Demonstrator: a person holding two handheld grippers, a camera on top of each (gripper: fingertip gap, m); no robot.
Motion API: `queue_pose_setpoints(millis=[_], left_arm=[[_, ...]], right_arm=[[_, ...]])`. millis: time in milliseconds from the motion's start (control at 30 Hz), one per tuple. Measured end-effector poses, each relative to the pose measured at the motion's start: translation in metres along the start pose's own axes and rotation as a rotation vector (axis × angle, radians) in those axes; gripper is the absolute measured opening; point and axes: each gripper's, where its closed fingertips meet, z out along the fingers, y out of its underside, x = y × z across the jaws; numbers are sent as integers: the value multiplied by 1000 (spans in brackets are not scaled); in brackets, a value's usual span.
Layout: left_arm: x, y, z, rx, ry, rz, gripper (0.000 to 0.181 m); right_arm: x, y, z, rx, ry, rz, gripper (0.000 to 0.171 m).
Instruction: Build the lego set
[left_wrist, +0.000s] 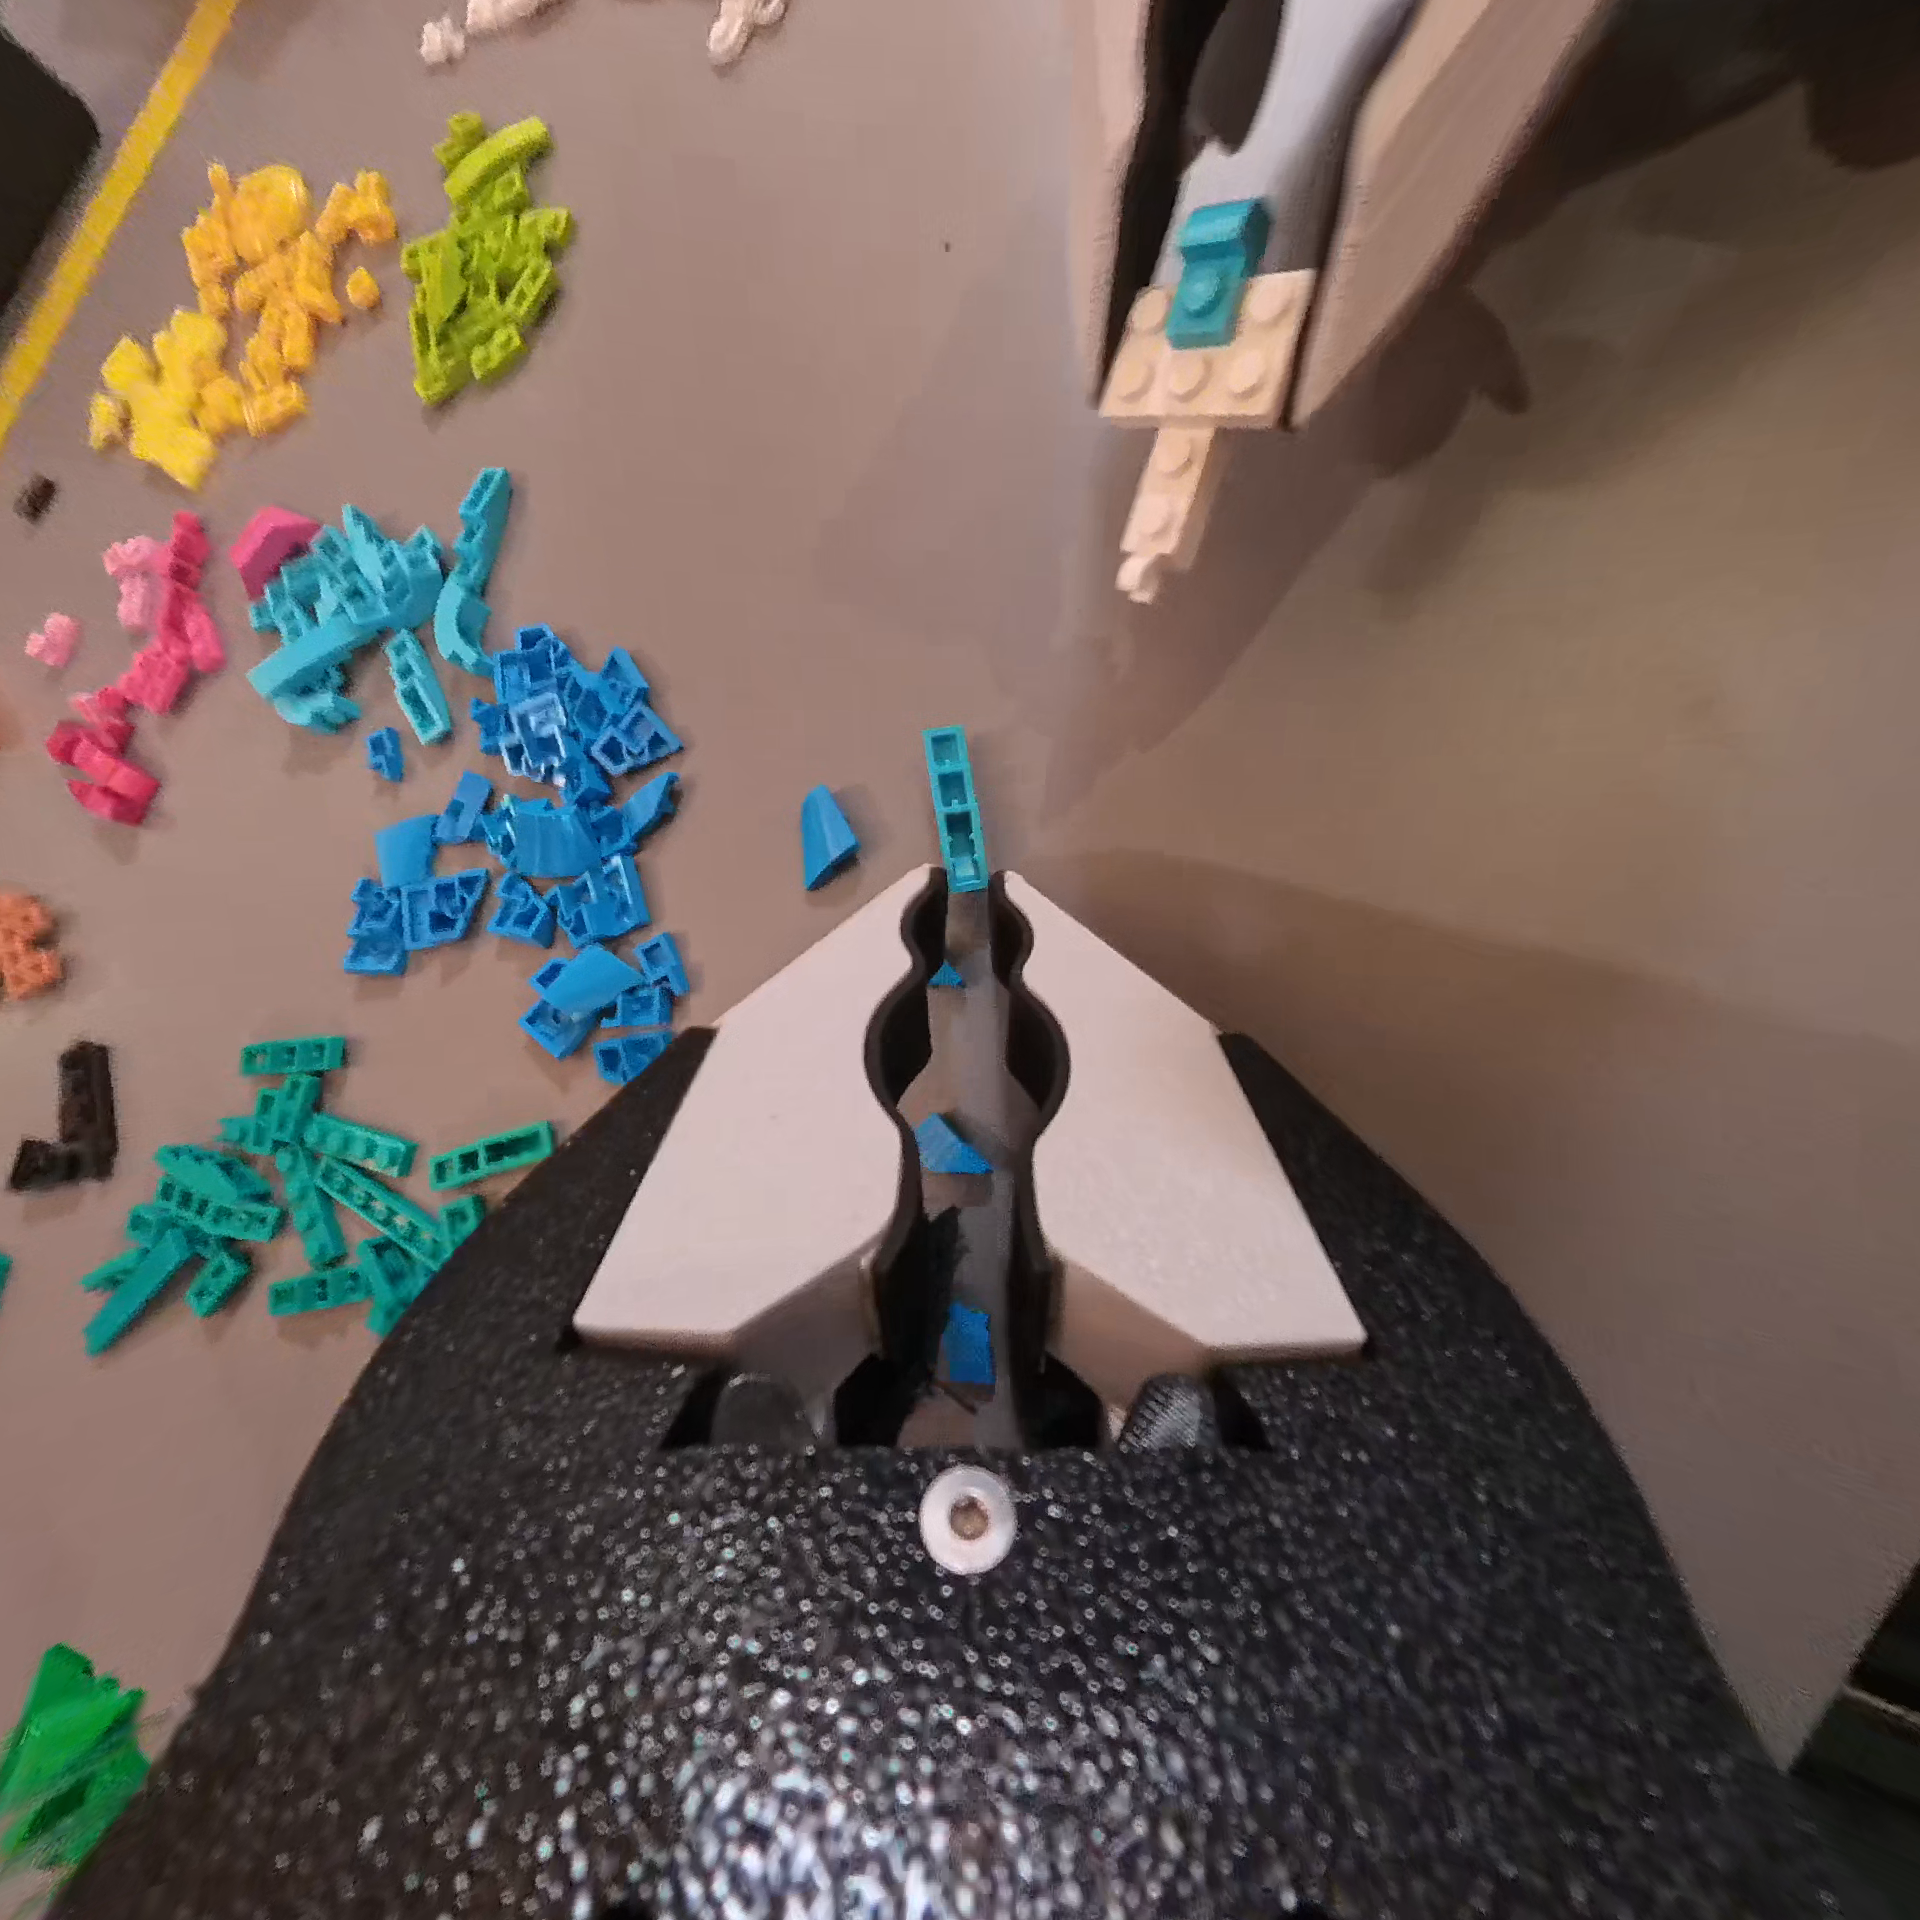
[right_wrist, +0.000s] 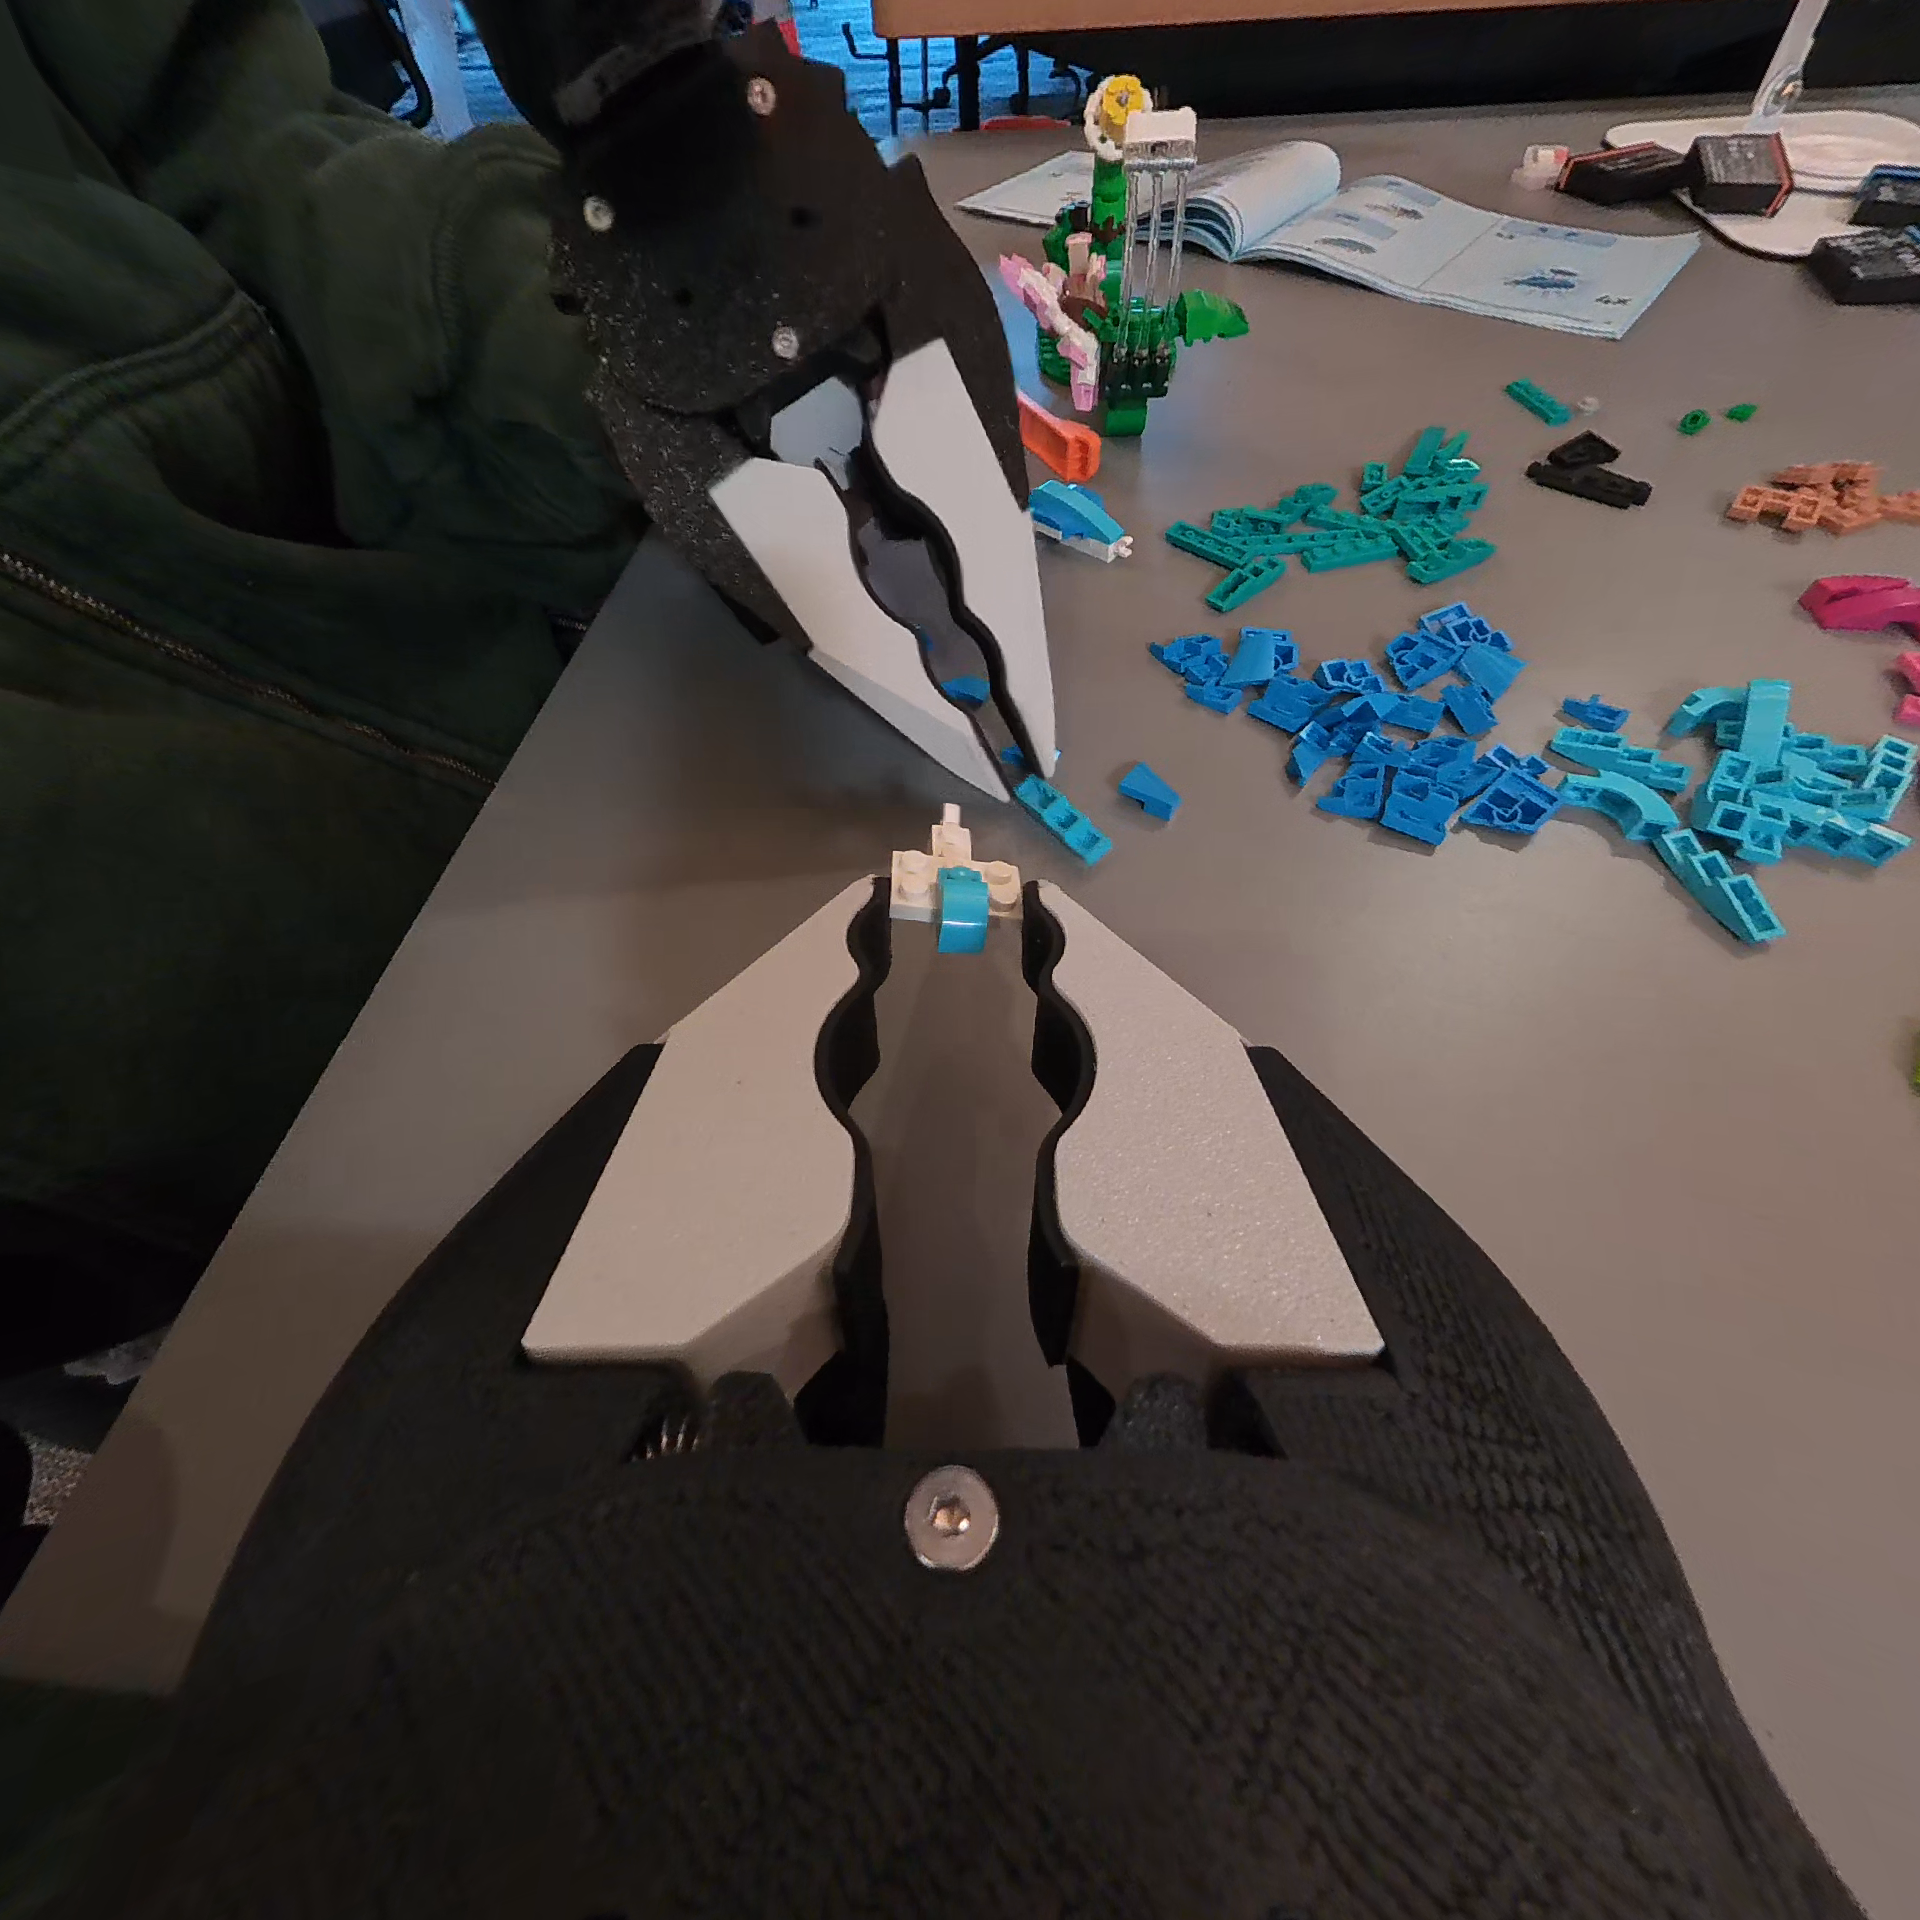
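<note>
My left gripper (left_wrist: 964, 883) is shut on one end of a long turquoise brick (left_wrist: 954, 805), which sticks out past the fingertips just above the grey table (left_wrist: 1455, 935). In the right wrist view this gripper (right_wrist: 1023, 774) points down at the table with the brick (right_wrist: 1065, 821) at its tip. My right gripper (right_wrist: 954, 888) is shut on a small white plate assembly (right_wrist: 914, 873) with a light blue curved piece (right_wrist: 961, 914) on top. It hovers close in front of the left gripper. The left wrist view shows it (left_wrist: 1195, 384) at the upper right.
Loose bricks lie in piles by colour: blue (right_wrist: 1392, 727), turquoise (right_wrist: 1766, 790), teal (right_wrist: 1351, 520), yellow (left_wrist: 239, 301), lime (left_wrist: 478, 260), pink (left_wrist: 135, 675). One blue slope (right_wrist: 1148, 790) lies alone. A flower model (right_wrist: 1117, 281), open booklet (right_wrist: 1403, 229) and orange separator (right_wrist: 1060, 442) stand behind. A person's green jacket (right_wrist: 208, 520) is left. The gap from one gripper's tips to the other's is roughly 8 cm.
</note>
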Motion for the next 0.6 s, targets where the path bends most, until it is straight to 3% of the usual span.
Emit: queue_pose_setpoints(millis=[300,600], left_arm=[[10,-15,-12,103,-180,727,5],[29,-21,-14,174,-286,1174,5]], right_arm=[[10,3,-3,-29,79,-28,24],[1,16,9,-121,42,-48,24]])
